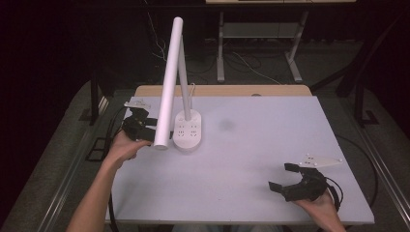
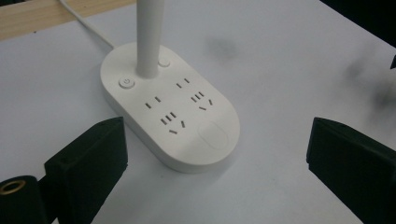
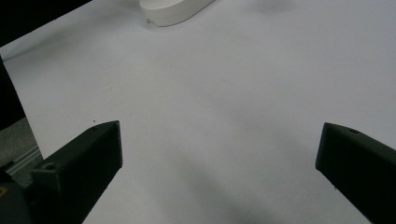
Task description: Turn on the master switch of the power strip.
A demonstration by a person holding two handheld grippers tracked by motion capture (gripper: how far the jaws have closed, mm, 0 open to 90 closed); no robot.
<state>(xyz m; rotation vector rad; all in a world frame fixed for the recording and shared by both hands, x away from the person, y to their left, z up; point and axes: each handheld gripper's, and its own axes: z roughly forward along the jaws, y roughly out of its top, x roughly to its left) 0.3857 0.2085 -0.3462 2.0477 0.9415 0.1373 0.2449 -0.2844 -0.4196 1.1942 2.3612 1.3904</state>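
Observation:
A white desk lamp stands at the table's far left; its oval base point(image 1: 187, 131) carries several sockets and a power button point(image 2: 126, 83). Its stem point(image 2: 148, 37) rises from the base, and the long tube head point(image 1: 168, 87) slants down toward the left. My left gripper point(image 1: 149, 129) is just left of the base, partly hidden behind the tube head. In the left gripper view it point(image 2: 217, 140) is open, jaws wide either side of the base's near end, not touching it. My right gripper point(image 1: 281, 176) is open near the front right, empty over bare table point(image 3: 219, 140).
The white table top point(image 1: 261, 145) has a wooden strip point(image 1: 222, 90) along its far edge. A white cord point(image 2: 88, 30) runs from the lamp base toward that edge. A faint dark smudge point(image 1: 226, 124) marks the surface. Another desk's legs point(image 1: 220, 48) stand beyond.

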